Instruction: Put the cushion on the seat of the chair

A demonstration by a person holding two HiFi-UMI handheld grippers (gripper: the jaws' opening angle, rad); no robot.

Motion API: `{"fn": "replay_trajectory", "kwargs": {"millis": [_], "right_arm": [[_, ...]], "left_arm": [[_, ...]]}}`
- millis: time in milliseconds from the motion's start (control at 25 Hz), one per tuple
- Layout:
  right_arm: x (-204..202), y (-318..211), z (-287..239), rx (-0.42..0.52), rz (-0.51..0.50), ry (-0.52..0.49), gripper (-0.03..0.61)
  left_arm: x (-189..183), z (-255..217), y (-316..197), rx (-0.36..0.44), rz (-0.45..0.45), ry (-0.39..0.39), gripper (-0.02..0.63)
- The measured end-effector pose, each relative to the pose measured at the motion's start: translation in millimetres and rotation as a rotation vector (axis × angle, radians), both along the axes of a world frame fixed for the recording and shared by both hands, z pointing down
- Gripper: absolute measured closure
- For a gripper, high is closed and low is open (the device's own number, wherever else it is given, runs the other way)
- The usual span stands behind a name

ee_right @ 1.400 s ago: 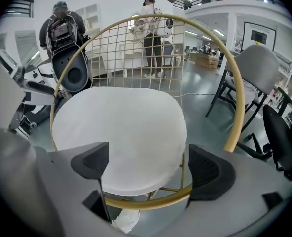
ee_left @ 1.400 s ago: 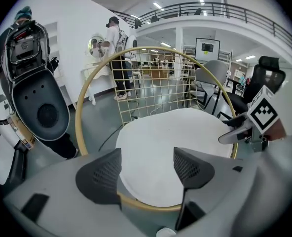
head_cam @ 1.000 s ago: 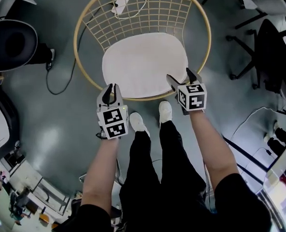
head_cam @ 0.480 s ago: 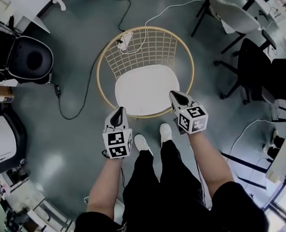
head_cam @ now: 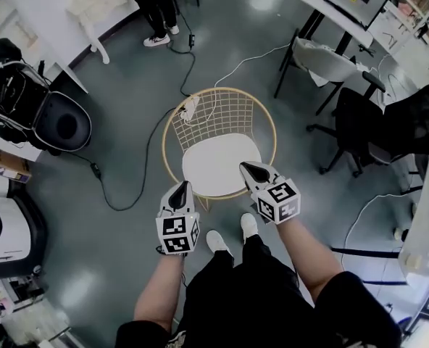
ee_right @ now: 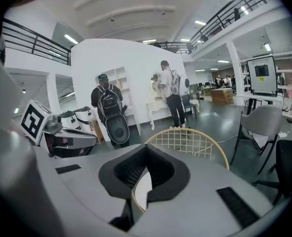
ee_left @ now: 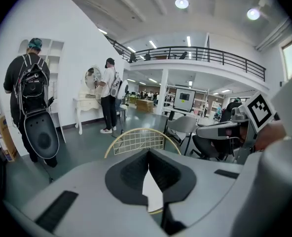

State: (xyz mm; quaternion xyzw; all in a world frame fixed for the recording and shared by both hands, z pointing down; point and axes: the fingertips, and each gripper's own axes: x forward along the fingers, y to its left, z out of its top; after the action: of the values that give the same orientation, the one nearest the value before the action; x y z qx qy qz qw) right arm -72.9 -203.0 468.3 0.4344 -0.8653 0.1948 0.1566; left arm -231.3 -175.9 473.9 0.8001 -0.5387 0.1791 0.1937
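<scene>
A white cushion (head_cam: 219,164) lies flat on the seat of a round chair (head_cam: 264,120) with a gold wire frame, down on the grey floor. My left gripper (head_cam: 181,188) is shut and empty, held high above the chair's near left rim. My right gripper (head_cam: 248,170) is shut too, empty, over the near right edge of the cushion. Each gripper view looks past closed black jaws: the left gripper (ee_left: 149,158) and right gripper (ee_right: 145,154) both face the wire chair back (ee_left: 138,139) (ee_right: 185,141), with a sliver of white cushion (ee_left: 153,191) (ee_right: 142,190) showing below.
A person (head_cam: 155,6) stands beyond the chair by a white table (head_cam: 91,9). A black case (head_cam: 62,125) is at left, office chairs (head_cam: 359,133) and a desk (head_cam: 352,6) at right. A cable (head_cam: 138,172) runs across the floor left of the chair. My feet (head_cam: 232,234) stand just before the chair.
Both grippers have risen well away from the cushion, which stays on the seat. The right jaws, open a second ago, are now closed. The chair looks much smaller as the view has lifted.
</scene>
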Motion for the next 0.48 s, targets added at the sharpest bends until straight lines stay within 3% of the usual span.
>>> {"fn": "replay_trajectory", "kwargs": {"millis": [240, 480], "right_arm": [[-24.5, 44.5, -51.4, 0.064, -0.035, -0.012, 0.566], [-29.5, 84.6, -68.5, 0.095, -0.068, 0.003, 0.566]], "left_arm": [[-6.3, -36.0, 31.4, 0.041, 0.037, -0.005, 0.597], [6.7, -50.9, 62.2, 0.057, 0.098, 0.018, 0.597]]}}
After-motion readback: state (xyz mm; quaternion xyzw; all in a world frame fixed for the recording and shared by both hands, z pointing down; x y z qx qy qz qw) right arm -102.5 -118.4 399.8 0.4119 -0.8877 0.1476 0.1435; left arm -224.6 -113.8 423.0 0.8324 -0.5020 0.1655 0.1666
